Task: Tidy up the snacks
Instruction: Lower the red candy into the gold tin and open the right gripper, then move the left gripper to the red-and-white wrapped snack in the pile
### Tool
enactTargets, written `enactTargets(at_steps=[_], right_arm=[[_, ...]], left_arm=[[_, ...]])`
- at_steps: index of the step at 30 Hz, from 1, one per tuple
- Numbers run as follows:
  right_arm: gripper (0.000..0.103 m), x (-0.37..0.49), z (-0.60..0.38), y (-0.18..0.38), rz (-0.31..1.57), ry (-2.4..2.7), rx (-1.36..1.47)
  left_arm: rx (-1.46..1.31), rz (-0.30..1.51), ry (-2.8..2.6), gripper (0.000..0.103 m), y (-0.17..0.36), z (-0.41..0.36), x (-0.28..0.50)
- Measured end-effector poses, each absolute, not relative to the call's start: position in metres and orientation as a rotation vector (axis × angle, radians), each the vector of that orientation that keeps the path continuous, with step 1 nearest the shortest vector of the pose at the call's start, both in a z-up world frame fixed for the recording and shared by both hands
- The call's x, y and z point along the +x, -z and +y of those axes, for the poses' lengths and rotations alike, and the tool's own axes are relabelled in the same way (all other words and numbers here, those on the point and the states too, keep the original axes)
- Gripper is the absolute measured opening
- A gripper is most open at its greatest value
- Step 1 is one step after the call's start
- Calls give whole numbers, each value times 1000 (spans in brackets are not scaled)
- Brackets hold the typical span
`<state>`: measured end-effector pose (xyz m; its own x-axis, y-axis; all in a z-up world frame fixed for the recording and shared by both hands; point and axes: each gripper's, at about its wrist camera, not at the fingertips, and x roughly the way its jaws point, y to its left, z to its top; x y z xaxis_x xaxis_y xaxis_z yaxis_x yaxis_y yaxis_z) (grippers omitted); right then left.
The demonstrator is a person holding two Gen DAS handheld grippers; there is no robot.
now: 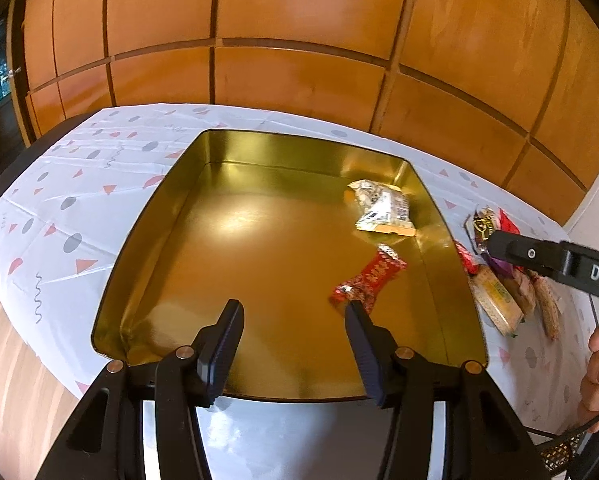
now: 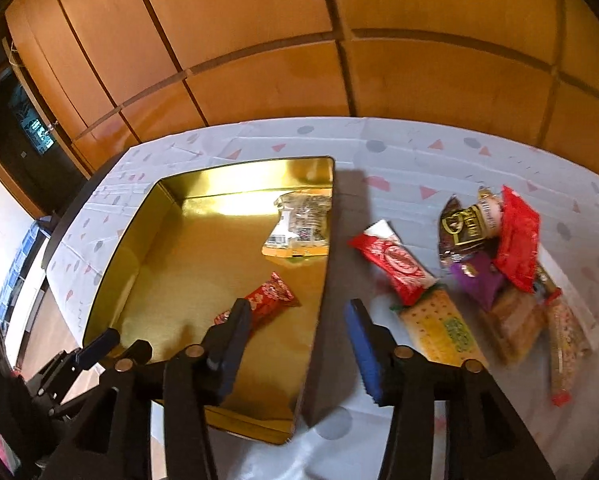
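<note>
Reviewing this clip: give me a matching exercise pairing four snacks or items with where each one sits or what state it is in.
Things:
1. clear seed packet
2. red KitKat bar
3. yellow cracker pack
4. left gripper

Places or states:
A. on the tablecloth, nearest the tin's right wall
B. open, holding nothing
C. inside the gold tin, far right corner
D. on the tablecloth, at the KitKat's near end

Pairs: 1-C, 2-A, 3-D, 4-B

In the left wrist view the right tool (image 1: 499, 246) covers part of the snack pile (image 1: 503, 296), while the gold tin's (image 2: 319, 280) near corner hides behind the right tool's fingers (image 2: 229, 348).
</note>
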<state>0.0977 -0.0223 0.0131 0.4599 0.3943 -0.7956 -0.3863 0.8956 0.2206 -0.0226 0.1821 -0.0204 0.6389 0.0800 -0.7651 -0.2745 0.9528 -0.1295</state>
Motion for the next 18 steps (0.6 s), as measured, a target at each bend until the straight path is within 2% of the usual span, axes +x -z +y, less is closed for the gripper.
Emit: enactTargets(at_steps=[5, 16, 18], right_arm=[[61, 86, -38, -20, 940, -462, -30], [69, 86, -92, -15, 941, -370, -73], [73, 88, -101, -15, 942, -350, -78]], left_arm=[[-234, 862, -189, 54, 19, 177, -22], [-181, 857, -139, 54, 14, 160, -21], [-176, 856, -129, 54, 13, 157, -21]])
